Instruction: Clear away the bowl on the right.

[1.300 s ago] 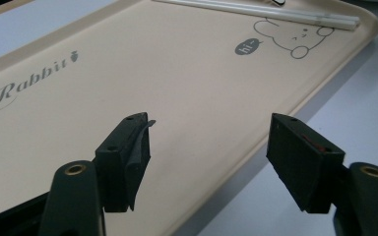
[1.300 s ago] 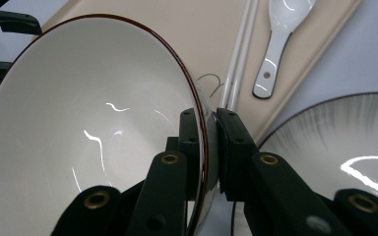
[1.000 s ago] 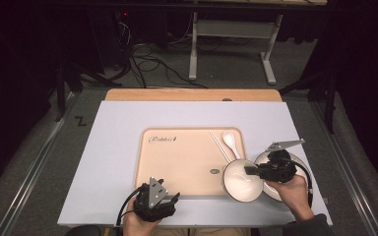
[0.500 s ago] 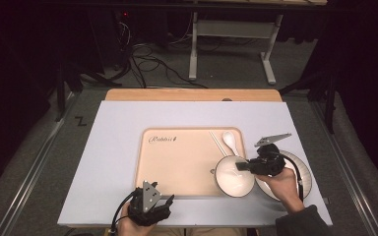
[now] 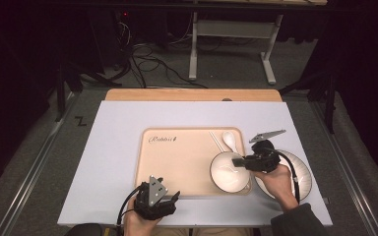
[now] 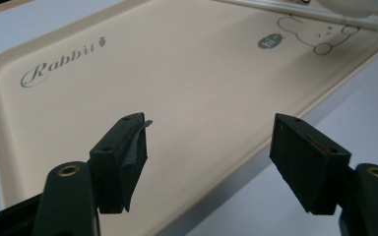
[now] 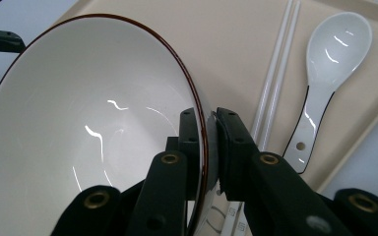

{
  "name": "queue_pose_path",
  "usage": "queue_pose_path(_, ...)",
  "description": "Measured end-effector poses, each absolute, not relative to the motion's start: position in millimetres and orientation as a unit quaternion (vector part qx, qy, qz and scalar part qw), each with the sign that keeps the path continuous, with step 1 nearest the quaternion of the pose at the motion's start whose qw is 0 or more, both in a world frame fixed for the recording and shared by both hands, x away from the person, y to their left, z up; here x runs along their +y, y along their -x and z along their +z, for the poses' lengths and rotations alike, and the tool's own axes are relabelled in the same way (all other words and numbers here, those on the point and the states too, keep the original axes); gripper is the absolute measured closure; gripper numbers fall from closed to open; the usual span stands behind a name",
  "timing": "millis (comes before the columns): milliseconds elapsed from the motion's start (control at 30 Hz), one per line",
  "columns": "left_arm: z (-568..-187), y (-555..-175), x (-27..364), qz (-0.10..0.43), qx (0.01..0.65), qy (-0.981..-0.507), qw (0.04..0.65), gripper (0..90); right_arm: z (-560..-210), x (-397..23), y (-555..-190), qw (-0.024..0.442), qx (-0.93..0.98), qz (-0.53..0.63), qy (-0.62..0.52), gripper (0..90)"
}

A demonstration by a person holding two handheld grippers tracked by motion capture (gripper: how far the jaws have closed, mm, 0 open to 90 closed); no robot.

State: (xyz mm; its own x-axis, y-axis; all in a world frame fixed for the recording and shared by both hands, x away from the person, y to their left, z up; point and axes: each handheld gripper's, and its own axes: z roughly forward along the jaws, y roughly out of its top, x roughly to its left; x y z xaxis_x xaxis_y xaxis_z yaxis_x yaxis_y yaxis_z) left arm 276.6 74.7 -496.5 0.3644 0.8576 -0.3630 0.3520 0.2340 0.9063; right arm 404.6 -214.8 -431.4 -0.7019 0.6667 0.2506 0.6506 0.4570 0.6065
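A white bowl (image 5: 228, 172) with a dark red rim (image 7: 93, 132) sits over the near right corner of the beige tray (image 5: 177, 162). My right gripper (image 5: 239, 162) is shut on the bowl's rim, one jaw inside and one outside, as the right gripper view shows (image 7: 209, 132). White chopsticks (image 7: 275, 83) and a white spoon (image 7: 325, 69) lie on the tray beyond the bowl. Near the table's front edge my left gripper (image 5: 170, 199) stands open, just off the tray's near edge (image 6: 209, 147), nothing between its jaws.
A white plate (image 5: 300, 169) lies on the table right of the tray, partly under my right hand. The tray carries a "Rabbit" print (image 6: 61, 61) and a bear drawing (image 6: 320, 37). A stand's legs and cables lie on the floor beyond the table.
My right gripper has carried the bowl leftward, off the plate and onto the tray's near right corner. The left gripper has stayed put.
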Motion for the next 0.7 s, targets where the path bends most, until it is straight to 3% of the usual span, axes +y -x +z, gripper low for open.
queue_pose_path(700,-494.0,-304.9,51.9,0.161,0.499,-0.61,0.594,29.9,-430.2,-194.4,-436.1,0.024,0.829,0.318,-0.46,83.7)
